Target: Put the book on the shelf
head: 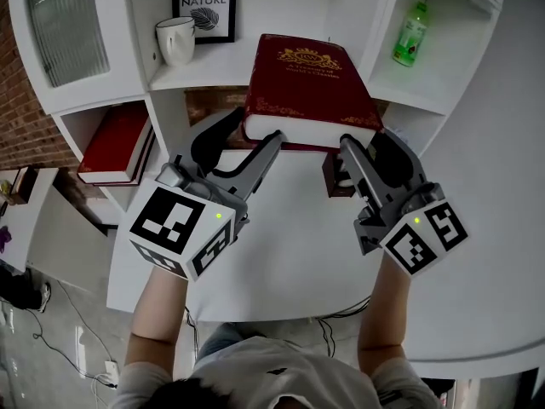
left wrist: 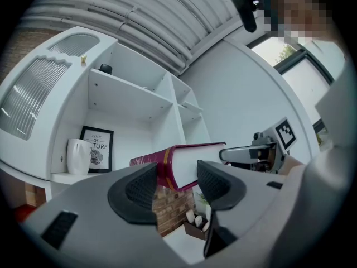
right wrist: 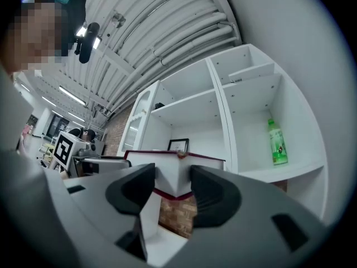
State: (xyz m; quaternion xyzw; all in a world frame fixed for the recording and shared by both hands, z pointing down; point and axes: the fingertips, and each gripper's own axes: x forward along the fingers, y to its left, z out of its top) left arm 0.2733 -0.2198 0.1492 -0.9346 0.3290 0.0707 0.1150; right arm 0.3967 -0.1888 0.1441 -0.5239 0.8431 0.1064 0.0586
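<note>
Book [head: 311, 88]: dark red hardback with gilt ornament, held flat with its cover up, above the table [head: 281, 254]. Its far end reaches toward the white shelf [head: 379, 24]; I cannot tell whether it touches the ledge.

Left gripper [left wrist: 177, 175]: jaws wide apart and clamped on the book's near-left corner, one pad at the spine side and the other on the page block.

Right gripper [right wrist: 173, 177]: jaws equally wide and closed on the near-right corner, which sits between both pads.

Beyond the left jaws and to their left, a white mug [head: 176, 39] and a framed print [head: 205, 5] stand on the shelf. Beyond the right jaws and to their right, a green bottle [head: 410, 32] stands upright in its own compartment.

Below the right jaws, a small brown box [head: 335, 180] sits on the table. Left of the left jaws and lower, red books [head: 115, 143] lie stacked in a low compartment.
</note>
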